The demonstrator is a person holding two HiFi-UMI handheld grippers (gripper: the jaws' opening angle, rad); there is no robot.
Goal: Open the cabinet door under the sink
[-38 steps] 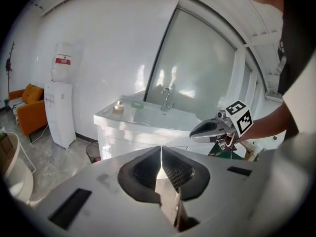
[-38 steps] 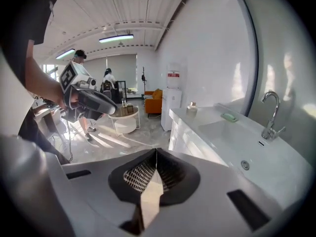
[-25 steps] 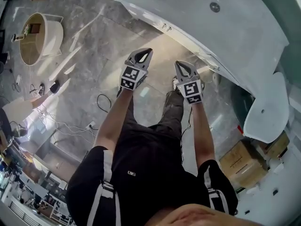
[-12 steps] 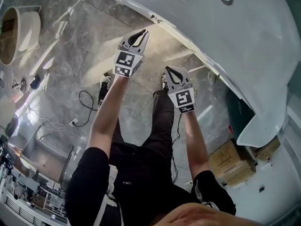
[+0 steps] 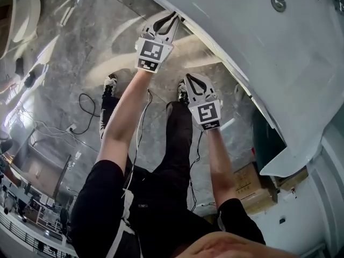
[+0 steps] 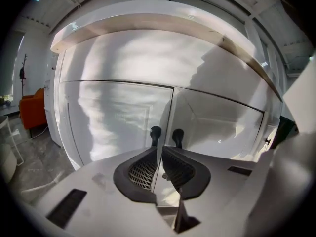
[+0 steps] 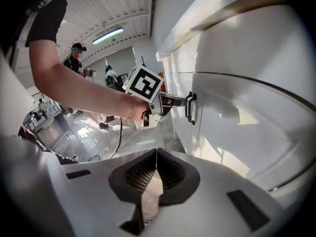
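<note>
Door: the white, curved cabinet door (image 6: 118, 117) stands under the white sink basin (image 5: 258, 42) and its pale counter edge (image 6: 148, 23). It lies flush with the matching white right-hand door (image 6: 217, 122), and the seam between them is a thin closed line.
Handle: a black vertical bar handle (image 6: 155, 132) sits at the door's inner edge, just beside the twin black handle (image 6: 177, 135) on the other door.
Left gripper: the left gripper (image 6: 158, 151) is stretched forward to the handle with its jaws drawn together and nothing between them. In the right gripper view its tip meets the upper part of the bar. Whether it touches the bar or has hooked behind it cannot be made out.
Right gripper: the right gripper (image 7: 156, 154) hangs lower and further back, well apart from the doors. Its jaws are closed and empty, and it points along the cabinet front.
Surroundings: grey marble floor (image 5: 70, 63) lies below, and a brown cardboard box (image 5: 252, 190) sits to the right under the basin's end.
Progress: the reach looks about finished, but the opening itself is not begun, since the door has not swung out at all.
Left to do: probably to secure the bar, by hooking or by parting and clamping the jaws, and then to pull the door outward on its hinge.
</note>
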